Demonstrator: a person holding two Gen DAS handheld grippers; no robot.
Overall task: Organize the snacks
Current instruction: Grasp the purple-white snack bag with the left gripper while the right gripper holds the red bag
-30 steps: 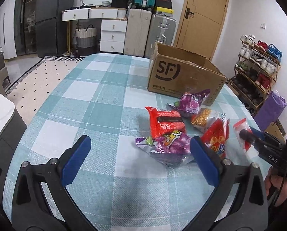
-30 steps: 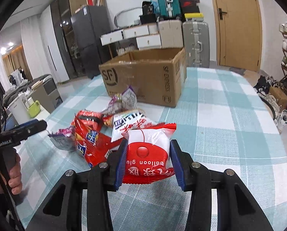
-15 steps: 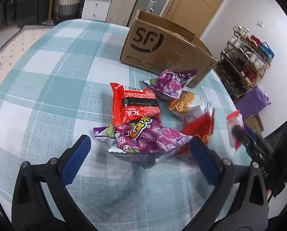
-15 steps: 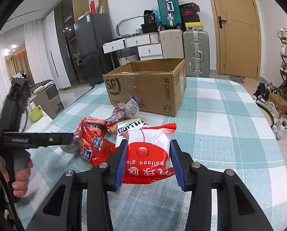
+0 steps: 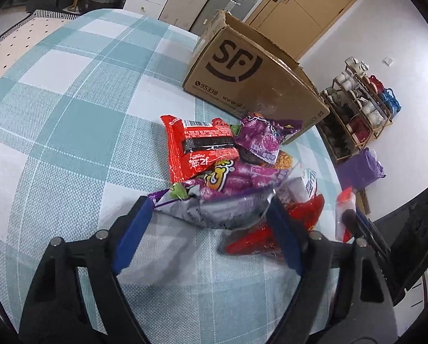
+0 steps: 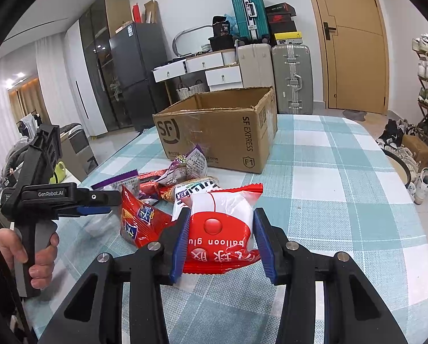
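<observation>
A heap of snack bags lies on the checked tablecloth (image 5: 70, 120) in front of an open cardboard box (image 5: 242, 66) (image 6: 214, 132). My left gripper (image 5: 209, 218) points down at the nearest one, a purple bag (image 5: 228, 180). Its jaws are closing with that bag between them. The blue pads (image 5: 133, 229) sit at the bag's two ends, and I see no squeeze. Behind it lie a red packet (image 5: 199, 146) and a small purple bag (image 5: 260, 140). My right gripper (image 6: 221, 238) is shut on a red and white balloon-glue packet (image 6: 219, 223), held low over the table.
A red bag (image 6: 142, 218) lies between the two grippers. A hand (image 6: 27, 252) holds the left gripper's (image 6: 108, 203) handle at the table's left edge. Past the right edge stands a shoe rack (image 5: 363, 94). Suitcases (image 6: 291, 77) and drawers are behind the box.
The left gripper has come down and forward onto the purple bag, and its jaws have narrowed from wide open to the bag's ends. The right gripper still holds its packet in place.
</observation>
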